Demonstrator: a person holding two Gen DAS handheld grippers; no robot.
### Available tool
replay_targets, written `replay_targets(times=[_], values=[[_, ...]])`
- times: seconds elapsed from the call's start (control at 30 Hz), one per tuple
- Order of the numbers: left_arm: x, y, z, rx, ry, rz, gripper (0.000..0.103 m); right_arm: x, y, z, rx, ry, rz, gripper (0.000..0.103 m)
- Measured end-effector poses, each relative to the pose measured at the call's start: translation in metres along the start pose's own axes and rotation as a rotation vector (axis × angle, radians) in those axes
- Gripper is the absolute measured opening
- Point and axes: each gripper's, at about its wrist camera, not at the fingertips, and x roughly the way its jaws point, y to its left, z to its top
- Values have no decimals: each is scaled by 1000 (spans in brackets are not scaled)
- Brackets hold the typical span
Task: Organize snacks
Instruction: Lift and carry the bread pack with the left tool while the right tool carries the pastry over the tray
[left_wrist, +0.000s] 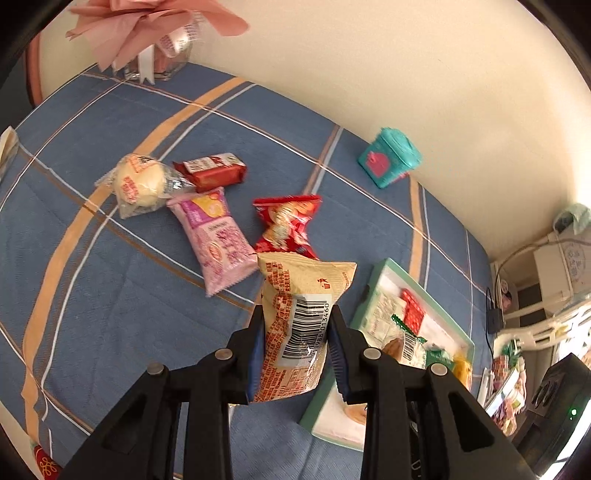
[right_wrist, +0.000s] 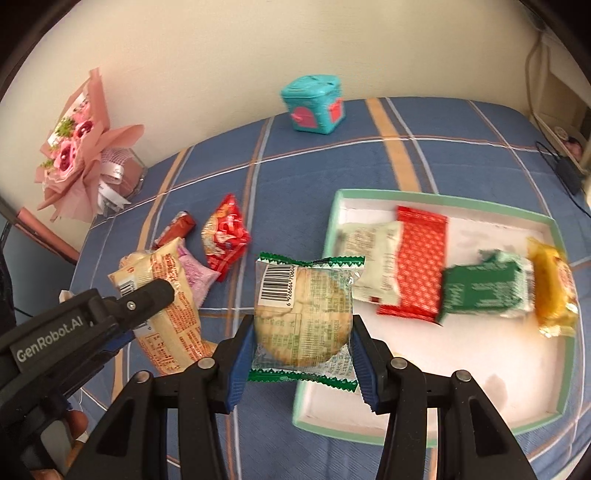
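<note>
Left claw (left_wrist: 297, 332) clamped on soft beige snack packet (left_wrist: 301, 317); right claw (right_wrist: 301, 332) clamped on probably brittle cracker pack (right_wrist: 303, 314), gripped at sides.

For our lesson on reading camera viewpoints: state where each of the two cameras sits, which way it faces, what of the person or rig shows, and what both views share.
Left wrist: on the left gripper, looking steeply down over the blue plaid cloth; its black fingers clamp a beige packet.
Right wrist: on the right gripper, facing down at the white tray; its fingers clamp a green-edged cracker pack; the left gripper shows too.
Shared: tray, beige packet, teal box, pink bouquet.
</note>
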Motion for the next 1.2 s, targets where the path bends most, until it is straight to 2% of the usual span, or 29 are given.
replay_targets(times=[0.27, 0.6, 0.83, 1.2], values=[[7, -36, -15, 74, 27, -23, 33, -13, -51, -5, 79, 7, -71, 52], [21, -94, -45, 224, 87, -60, 33, -28, -116, -11, 213, 26, -132, 52], [37, -110, -61, 246, 163, -98, 33, -34, -145, -18, 252, 34, -166, 52], [46, -136, -81, 328, 209, -97, 33, -32, -164, -23, 289, 61, -191, 52]])
